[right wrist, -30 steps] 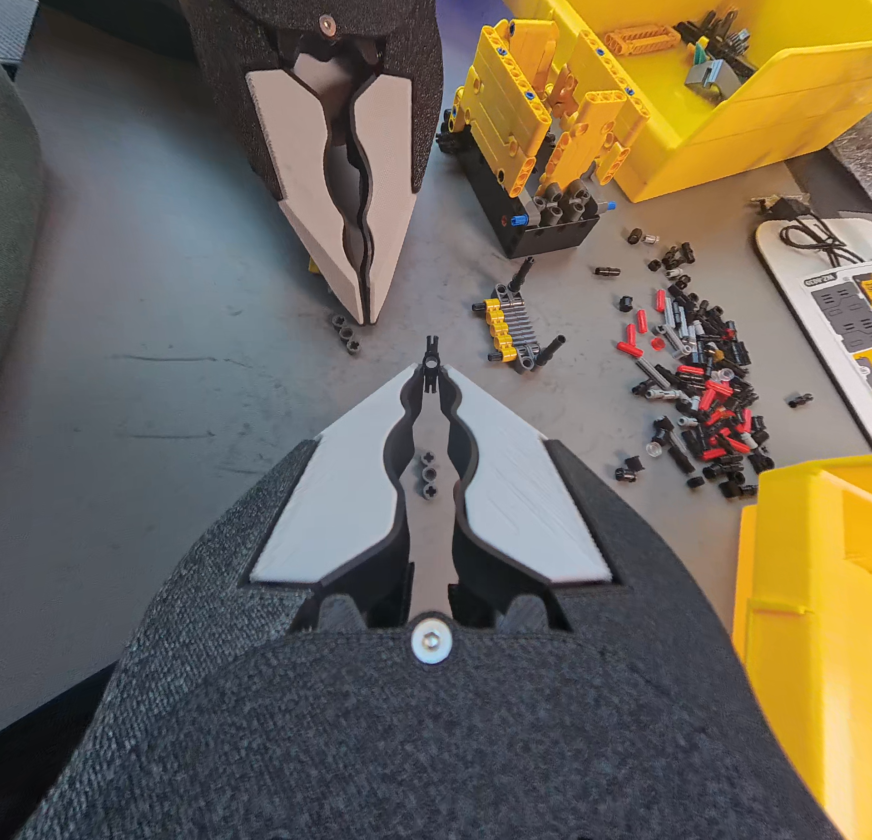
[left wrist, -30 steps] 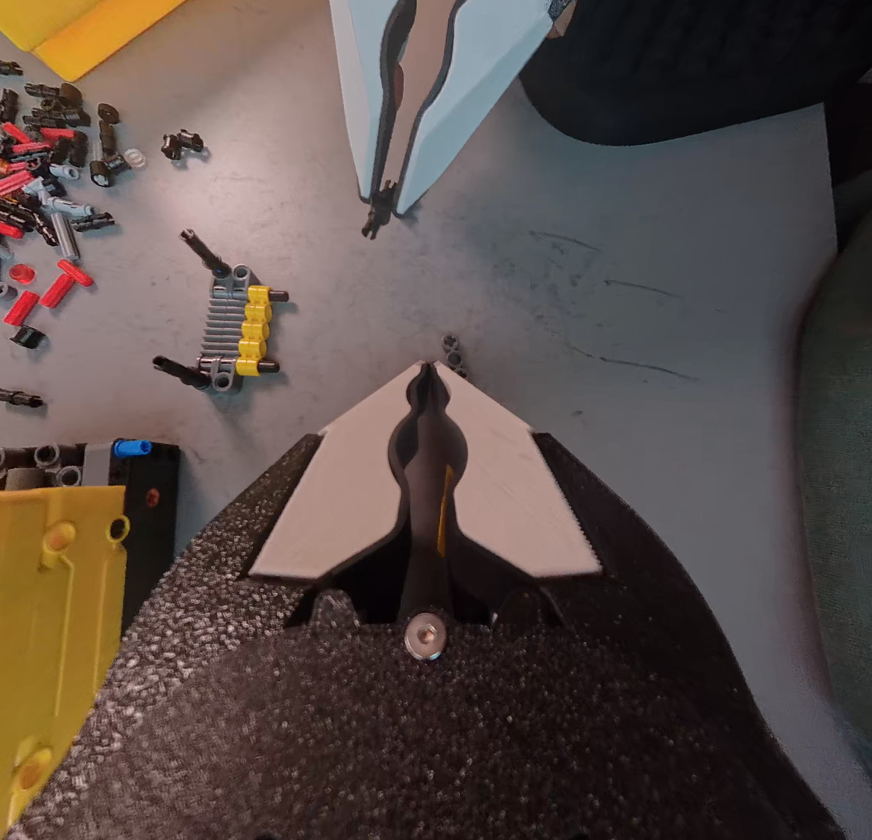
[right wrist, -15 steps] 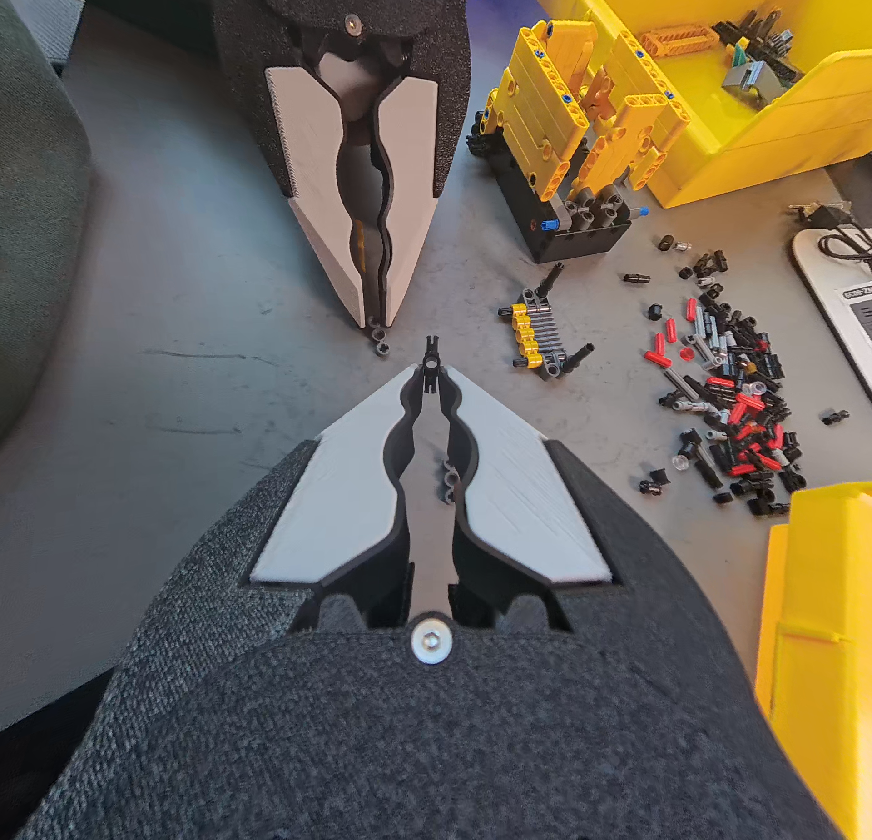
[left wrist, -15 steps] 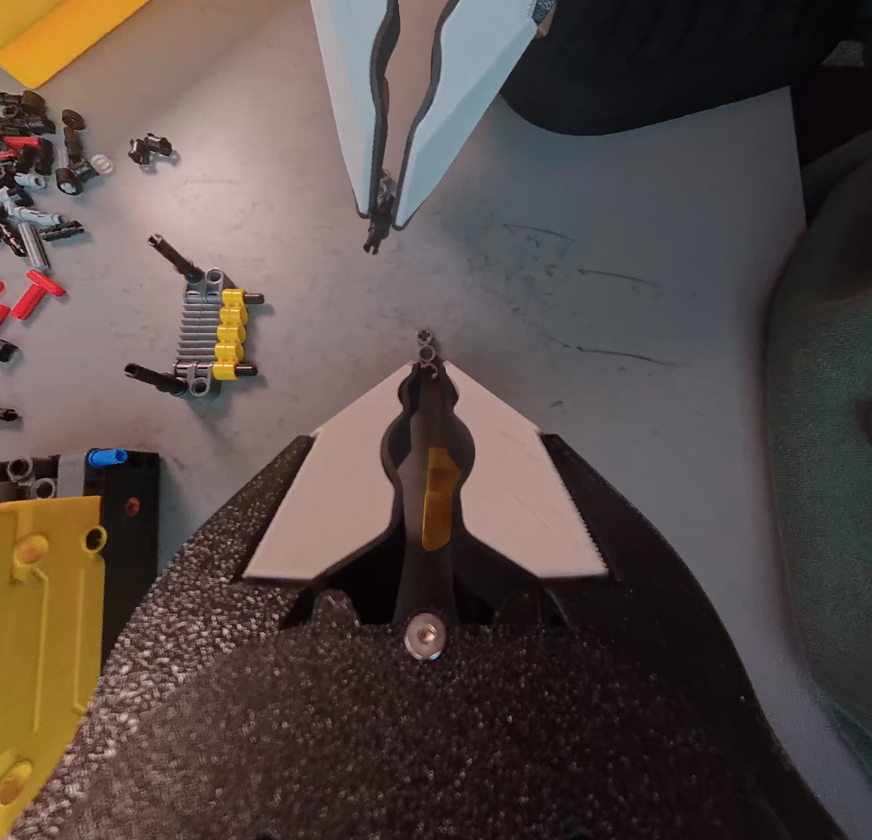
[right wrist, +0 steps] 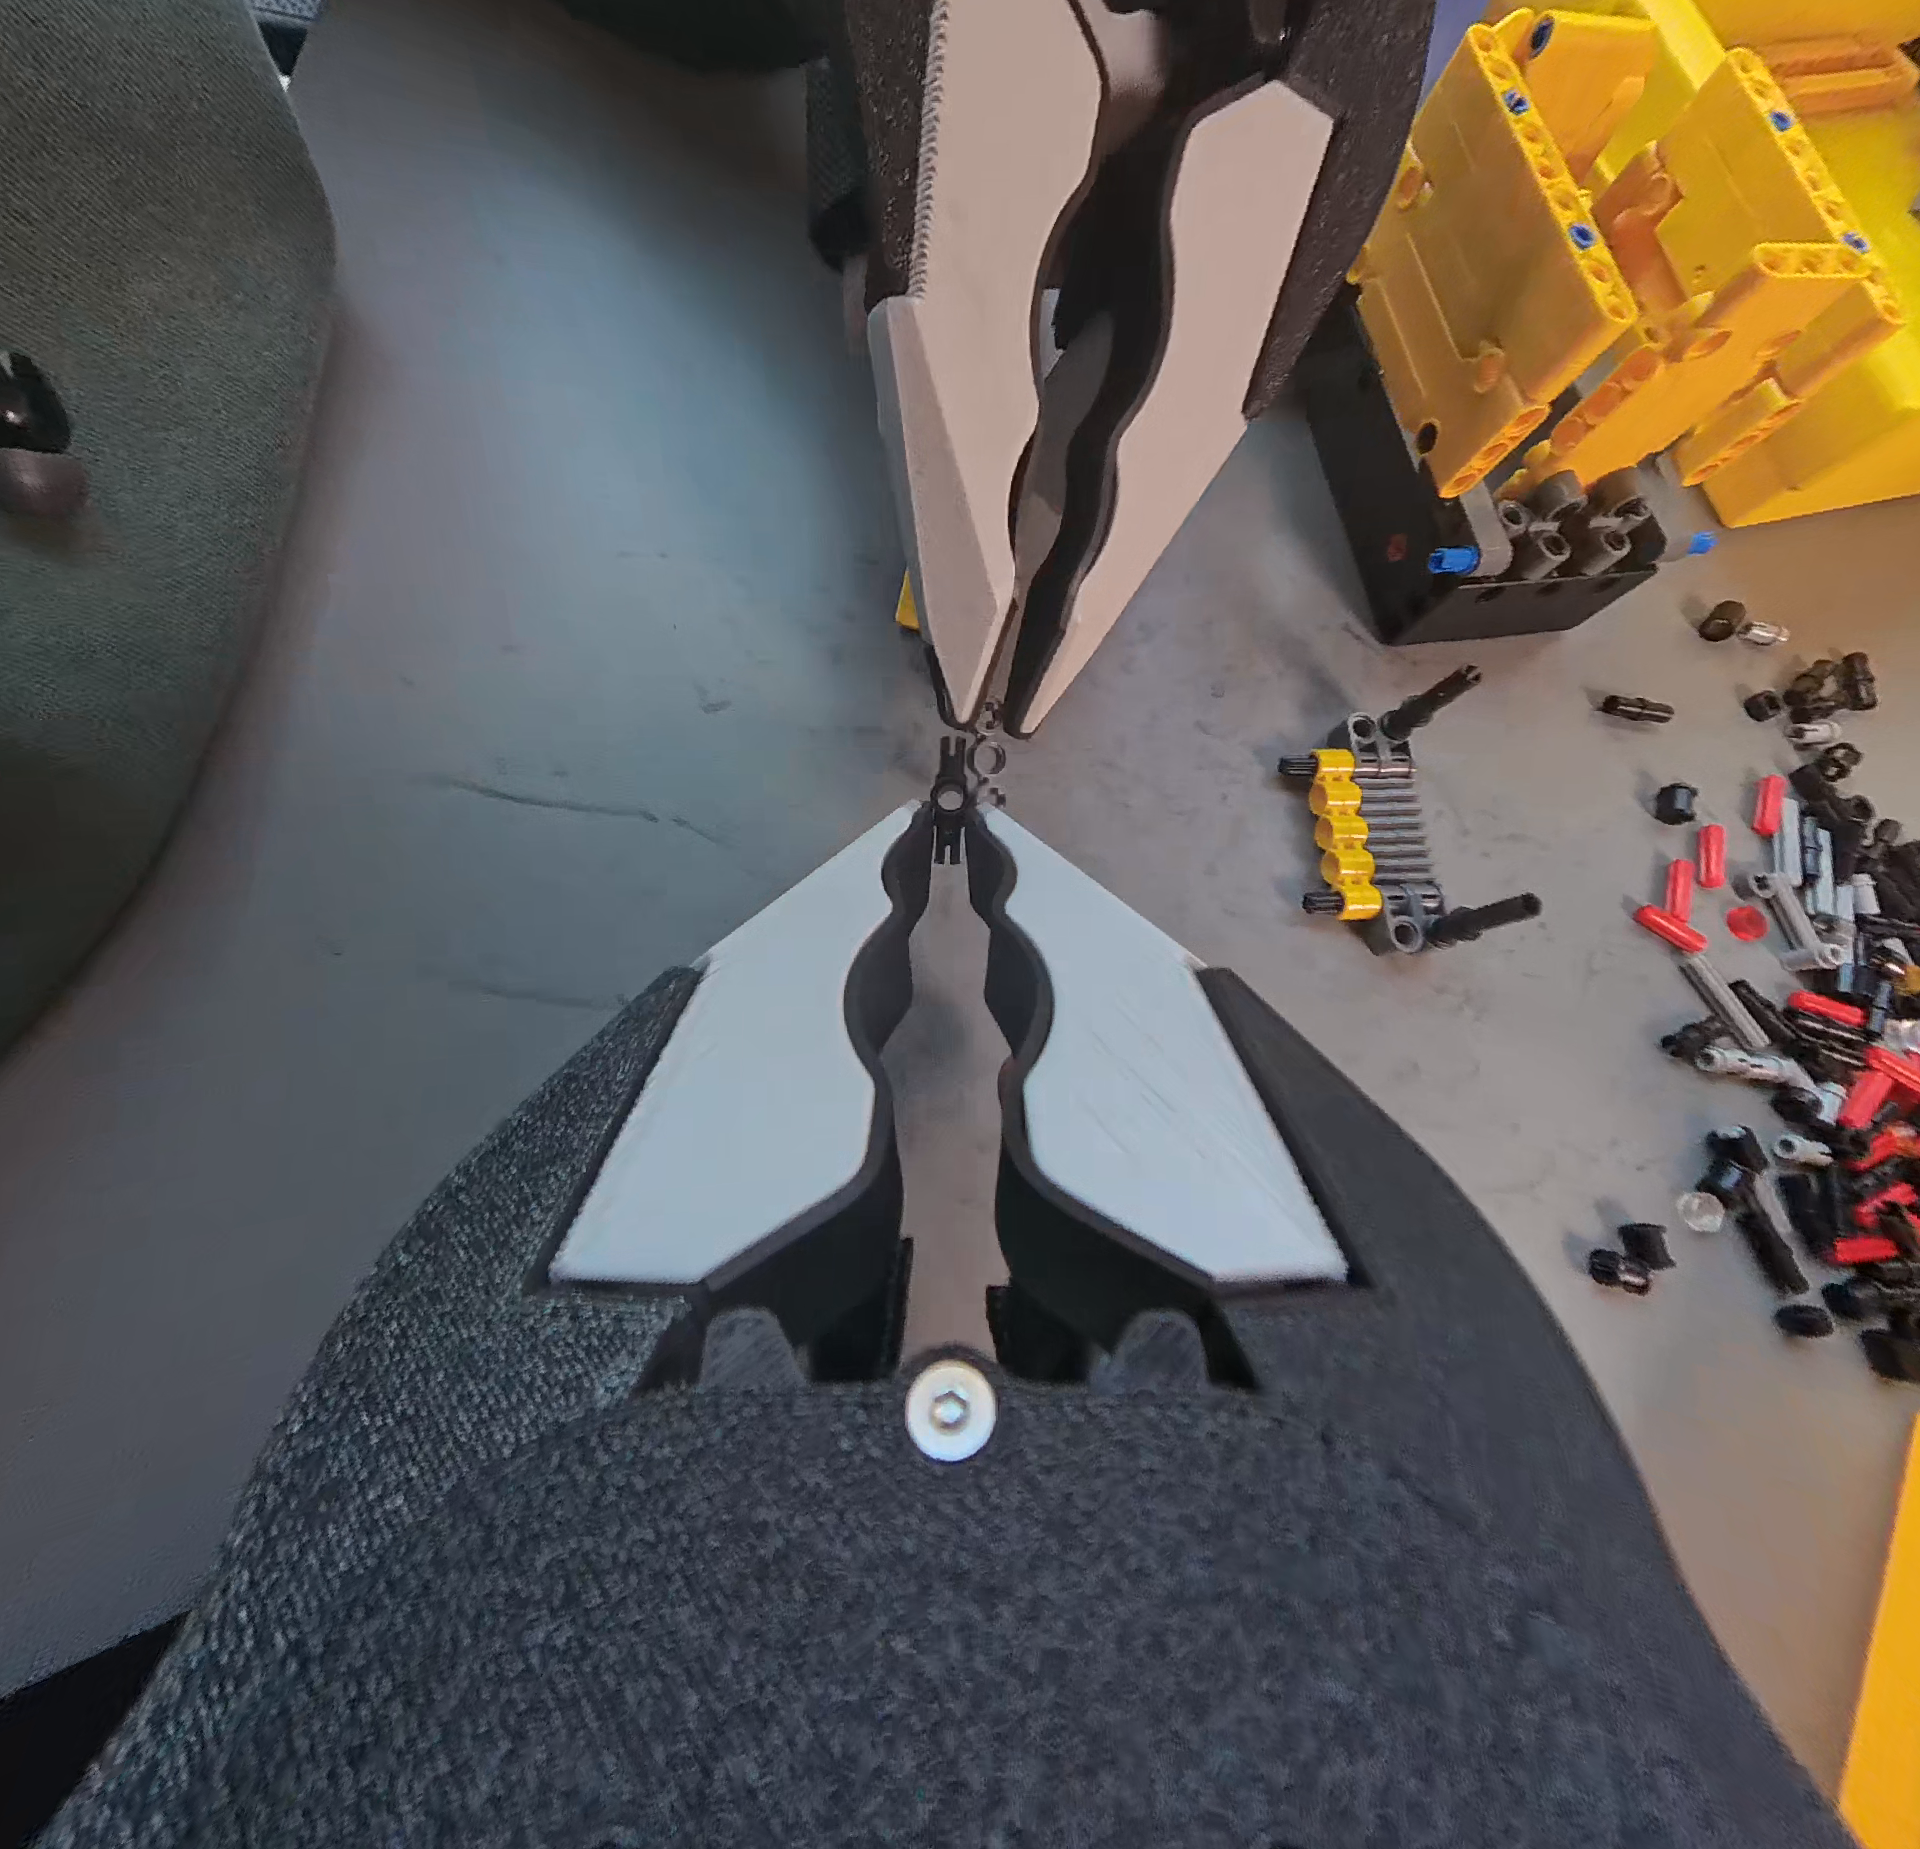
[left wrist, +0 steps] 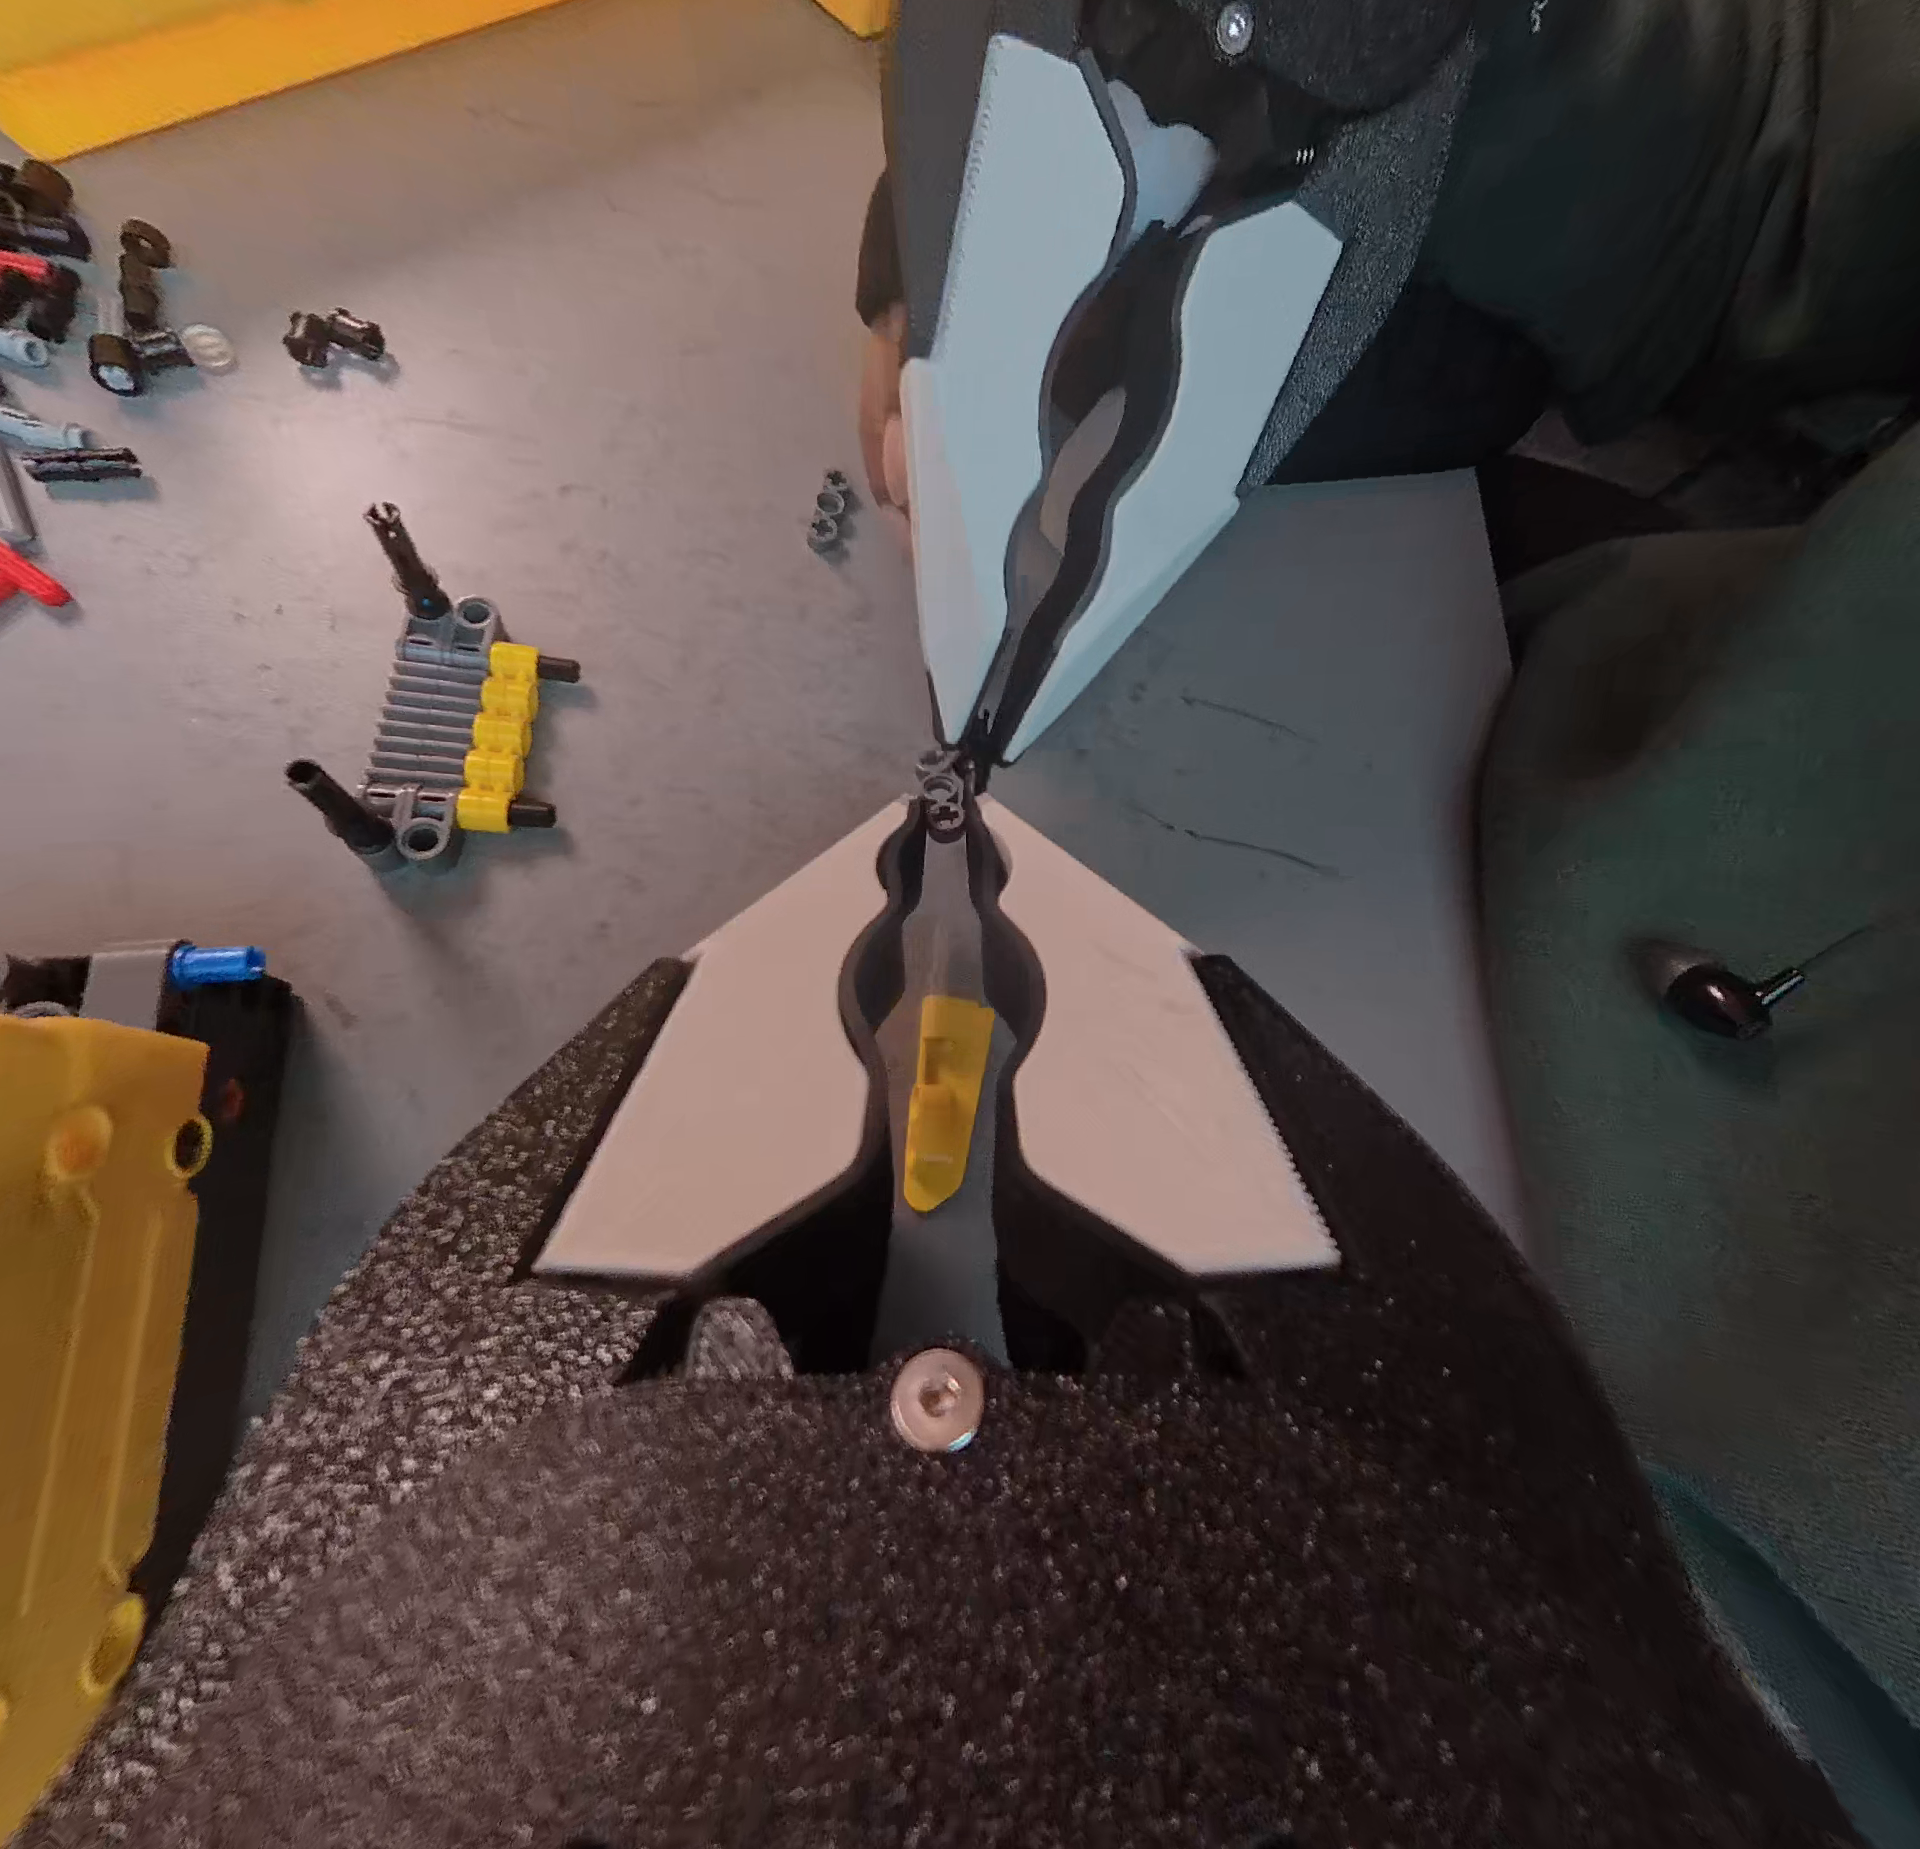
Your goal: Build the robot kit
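We had a hand-held gripper in each hand, and their tips met nose to nose just above the grey surface (left wrist: 644,272).

Our left hand-held gripper (left wrist: 943,820) was pinched tight on a small dark grey connector (left wrist: 941,797) with little round holes. Only its end poked out past the tips. Our right hand-held gripper (right wrist: 948,831) was pinched tight on a thin black pin (right wrist: 948,797) with a ring around its middle. In the right wrist view the pin's end sat right beside the connector's holes. We could not tell if it was already inside one.

A lot could go wrong here, we thought. Both pieces were tiny and held only at the very tips. If we pushed a bit crooked, the pin could miss the hole and slide past. If we pushed too hard, one piece could twist in its grip or pop out and bounce away.

A lost piece would be hard to find. A heap of small black and red parts (right wrist: 1829,1051) lay near on the right side. A grey and yellow built piece (left wrist: 457,734) lay well to the side. A yellow strip (left wrist: 940,1103) showed through the gap between the left fingers (left wrist: 748,1093).
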The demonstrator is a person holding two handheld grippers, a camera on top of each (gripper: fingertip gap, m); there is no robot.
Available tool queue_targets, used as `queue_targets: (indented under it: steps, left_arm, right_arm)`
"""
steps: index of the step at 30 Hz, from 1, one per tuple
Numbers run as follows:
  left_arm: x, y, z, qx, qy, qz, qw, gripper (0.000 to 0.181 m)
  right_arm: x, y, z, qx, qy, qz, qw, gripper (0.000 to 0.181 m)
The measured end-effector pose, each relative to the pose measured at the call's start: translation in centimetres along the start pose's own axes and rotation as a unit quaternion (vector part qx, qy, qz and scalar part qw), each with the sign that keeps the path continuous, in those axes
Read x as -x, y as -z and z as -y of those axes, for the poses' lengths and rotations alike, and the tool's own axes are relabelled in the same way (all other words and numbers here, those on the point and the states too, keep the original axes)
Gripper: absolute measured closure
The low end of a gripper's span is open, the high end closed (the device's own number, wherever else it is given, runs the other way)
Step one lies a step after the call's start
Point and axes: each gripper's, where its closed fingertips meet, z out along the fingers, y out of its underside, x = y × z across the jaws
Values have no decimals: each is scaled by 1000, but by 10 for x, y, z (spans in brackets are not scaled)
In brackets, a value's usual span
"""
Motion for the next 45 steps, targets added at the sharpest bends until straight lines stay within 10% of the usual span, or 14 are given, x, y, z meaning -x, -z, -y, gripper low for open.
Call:
queue_targets:
  steps: [16,30,45]
  left_arm:
    - [4,-4,-16,49,-55,35,997,172]
    - [-8,9,14,-32,-108,45,993,178]
    - [-6,50,58,-116,-348,262,893,178]
  right_arm:
    - [-9,4,-3,1,-8,-21,1000,176]
    - [-7,10,25,-73,-5,-20,997,176]
    - [-24,40,75,-262,-220,65,937,168]
